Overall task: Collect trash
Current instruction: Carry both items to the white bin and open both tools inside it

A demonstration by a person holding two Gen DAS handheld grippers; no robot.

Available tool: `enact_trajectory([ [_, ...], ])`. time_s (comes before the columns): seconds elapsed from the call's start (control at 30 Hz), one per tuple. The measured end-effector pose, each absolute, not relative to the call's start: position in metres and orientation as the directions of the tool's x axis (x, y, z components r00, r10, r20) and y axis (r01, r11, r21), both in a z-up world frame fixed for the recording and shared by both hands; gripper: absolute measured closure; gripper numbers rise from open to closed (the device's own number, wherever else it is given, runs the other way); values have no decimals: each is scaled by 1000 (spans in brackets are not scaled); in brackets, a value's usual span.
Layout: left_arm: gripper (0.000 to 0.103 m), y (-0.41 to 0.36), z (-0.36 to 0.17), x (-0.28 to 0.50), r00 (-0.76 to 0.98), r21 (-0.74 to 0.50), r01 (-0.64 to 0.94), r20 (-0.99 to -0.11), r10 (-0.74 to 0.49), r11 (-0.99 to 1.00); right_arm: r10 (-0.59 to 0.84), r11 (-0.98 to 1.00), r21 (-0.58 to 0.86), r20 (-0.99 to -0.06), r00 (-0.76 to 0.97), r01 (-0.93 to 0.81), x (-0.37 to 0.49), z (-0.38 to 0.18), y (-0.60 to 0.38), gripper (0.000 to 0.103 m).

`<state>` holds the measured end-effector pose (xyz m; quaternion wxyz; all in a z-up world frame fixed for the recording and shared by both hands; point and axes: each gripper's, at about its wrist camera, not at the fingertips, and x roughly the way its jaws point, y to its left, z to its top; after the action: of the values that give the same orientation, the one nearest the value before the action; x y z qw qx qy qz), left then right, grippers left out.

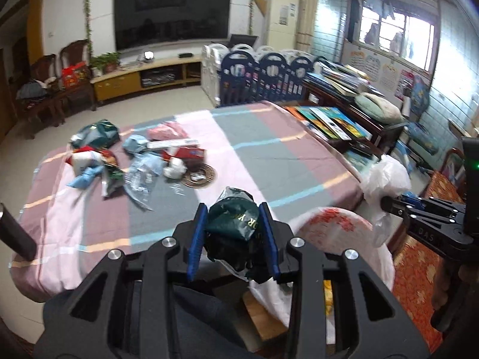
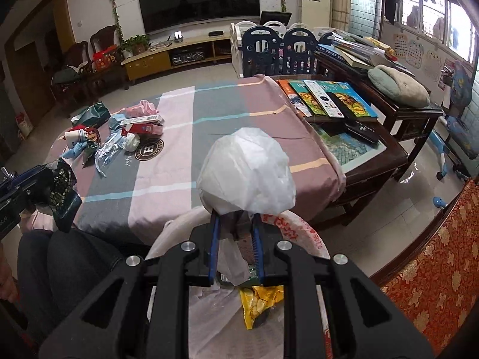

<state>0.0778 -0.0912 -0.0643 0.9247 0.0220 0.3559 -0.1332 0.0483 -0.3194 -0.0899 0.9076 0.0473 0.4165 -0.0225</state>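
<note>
**Both grippers loaded above the open bag**

1. Nearest, low in the right wrist view, my right gripper (image 2: 236, 233) was clamped on a gathered fold of the white plastic bag (image 2: 247, 176). The film ballooned above the fingertips at frame centre. Below the fingers the bag mouth lay open, with a yellow snack packet (image 2: 260, 302) inside it.

2. At lower centre of the left wrist view, my left gripper (image 1: 233, 224) pinched a crumpled dark green wrapper (image 1: 235, 221) with gold lettering between the blue pads (image 1: 197, 239). The wrapper filled the gap between the fingers and stuck out past the tips. The bag rim with red print (image 1: 335, 224) sat just right of it, at the near edge of the table.

3. Beyond the grippers, the striped tablecloth (image 1: 254, 149) covered the table across mid-frame.

4. Farther on, at centre left of the left wrist view, the remaining trash pile (image 1: 134, 158) lay on the cloth: a green packet, pink and blue plastic, a red carton and a white paper cup.

5. At upper centre, a television (image 1: 172, 15) hung on the far wall.
</note>
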Motion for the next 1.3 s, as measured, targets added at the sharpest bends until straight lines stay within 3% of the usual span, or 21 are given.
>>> enact_trajectory([
  [0.3,67,-161,-92,68,613,-28,430,-725,-314,903,13,990,97,-793,610,105,31,-106,-346,82],
  [0.7,66,-196,-120,67,515,-45,508,-784,-346,860,45,985,132,-821,569,112,27,-121,-359,82],
  [0.93,45,-207,-117,57,515,-36,555,-770,-377,831,59,976,164,-829,557,142,27,-123,-367,75],
  [1.0,41,-208,-116,56,519,-35,561,-764,-384,827,56,974,169,-825,563,150,26,-121,-368,66],
  [1.3,32,-207,-113,56,528,-33,555,-758,-383,831,58,964,196,-812,580,178,26,-115,-374,60],
])
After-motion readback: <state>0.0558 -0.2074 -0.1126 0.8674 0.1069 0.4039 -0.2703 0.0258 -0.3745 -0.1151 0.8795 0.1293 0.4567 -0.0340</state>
